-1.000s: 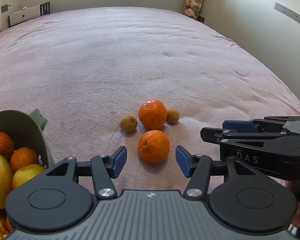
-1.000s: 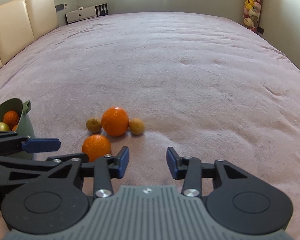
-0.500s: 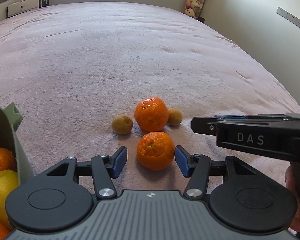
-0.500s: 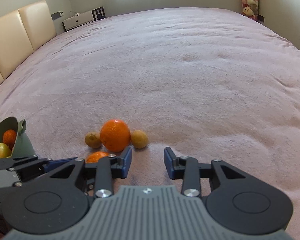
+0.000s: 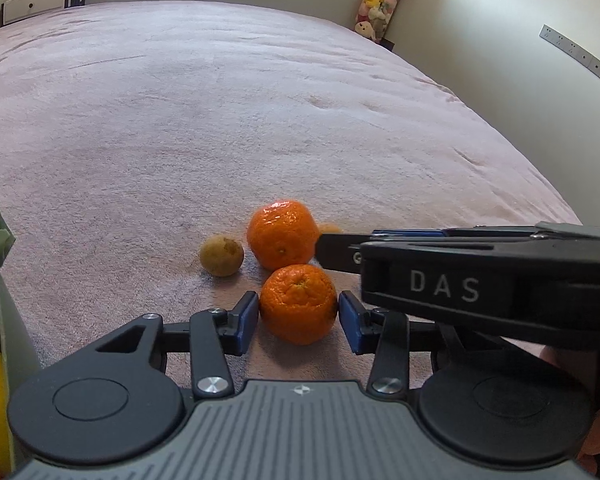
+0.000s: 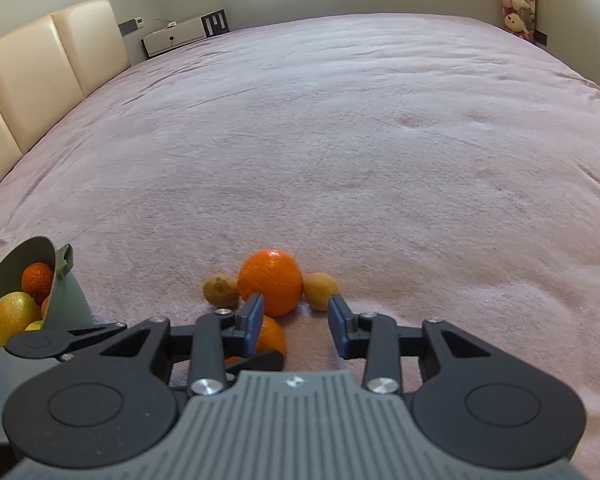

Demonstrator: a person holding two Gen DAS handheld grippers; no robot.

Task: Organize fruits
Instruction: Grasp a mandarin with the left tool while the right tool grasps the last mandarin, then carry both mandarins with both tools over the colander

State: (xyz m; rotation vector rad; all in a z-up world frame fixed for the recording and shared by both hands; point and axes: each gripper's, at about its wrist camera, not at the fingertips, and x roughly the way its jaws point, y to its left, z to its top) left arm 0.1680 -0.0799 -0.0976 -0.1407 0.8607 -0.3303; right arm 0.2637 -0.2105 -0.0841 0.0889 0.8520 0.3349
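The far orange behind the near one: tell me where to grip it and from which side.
Grip the far orange across its widest middle, coming from above and the near side. It is round, so any diameter holds, but small brown fruits flank it closely, so fingers must drop into those narrow gaps. The right hand-held gripper already points at it, jaws apart.
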